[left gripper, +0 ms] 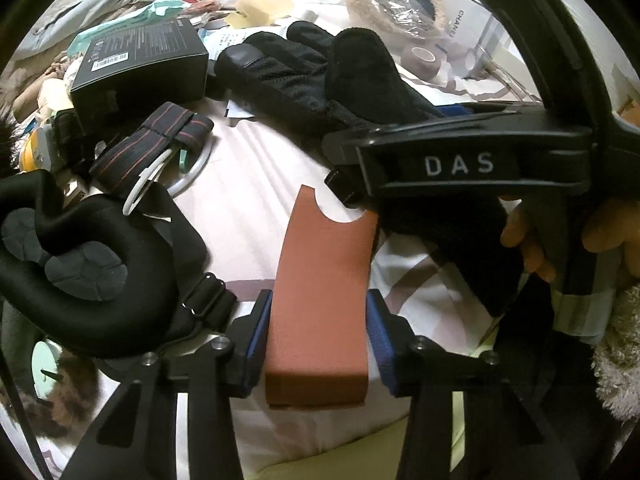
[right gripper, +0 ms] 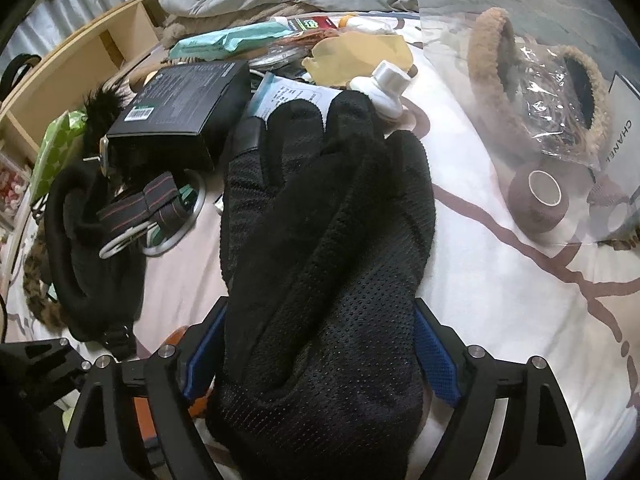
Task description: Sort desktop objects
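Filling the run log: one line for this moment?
left gripper: shut on brown case | right gripper: shut on black gloves | surface: bedsheet

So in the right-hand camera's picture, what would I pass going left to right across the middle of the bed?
Striped strap → black box → black gloves, held by the right gripper → brown tape roll → white Chanel box.

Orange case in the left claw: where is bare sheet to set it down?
Bare sheet lies ahead of the orange case, between the strap bundle and black gloves. Crowded beyond, around the black box.
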Tool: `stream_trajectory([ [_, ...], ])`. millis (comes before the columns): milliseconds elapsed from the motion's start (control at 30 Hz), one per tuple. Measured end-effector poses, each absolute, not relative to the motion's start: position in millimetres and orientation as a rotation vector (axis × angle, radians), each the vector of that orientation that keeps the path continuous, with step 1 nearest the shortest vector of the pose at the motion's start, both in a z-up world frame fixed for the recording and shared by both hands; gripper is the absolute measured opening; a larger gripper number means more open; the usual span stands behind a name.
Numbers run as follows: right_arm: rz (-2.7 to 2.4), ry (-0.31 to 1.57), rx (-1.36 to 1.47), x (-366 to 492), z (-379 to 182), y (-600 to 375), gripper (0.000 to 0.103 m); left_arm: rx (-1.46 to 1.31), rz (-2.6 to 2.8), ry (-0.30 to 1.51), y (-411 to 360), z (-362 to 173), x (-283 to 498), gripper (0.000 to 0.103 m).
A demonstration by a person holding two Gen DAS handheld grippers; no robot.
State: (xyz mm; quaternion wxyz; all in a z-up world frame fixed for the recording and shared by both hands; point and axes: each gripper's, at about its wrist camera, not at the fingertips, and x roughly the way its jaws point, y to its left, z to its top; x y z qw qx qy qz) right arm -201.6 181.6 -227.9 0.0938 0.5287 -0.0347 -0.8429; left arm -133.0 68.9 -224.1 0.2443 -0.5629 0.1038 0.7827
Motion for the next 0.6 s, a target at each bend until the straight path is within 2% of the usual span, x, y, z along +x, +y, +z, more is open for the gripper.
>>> stream_trajectory([
  [133, -2.501, -0.122, 1.552, -200, -226, 183, 0.085, -1.522, 2.153, 0.306, 69, -223, -132, 0.045],
  [267, -2.516, -0.126, 1.514, -195, -220, 184, 0.070, -1.523, 2.184, 0.284, 59, -221, -131, 0.045],
  [367, -2.531, -0.124, 1.484, -193, -215, 183, 0.065, -1.528, 2.220, 0.254, 50, -218, -134, 0.045],
  [600, -2.550, -0.205, 1.411, -189, -202, 189, 0.064, -1.519, 2.265, 0.189, 34, -208, -129, 0.045],
])
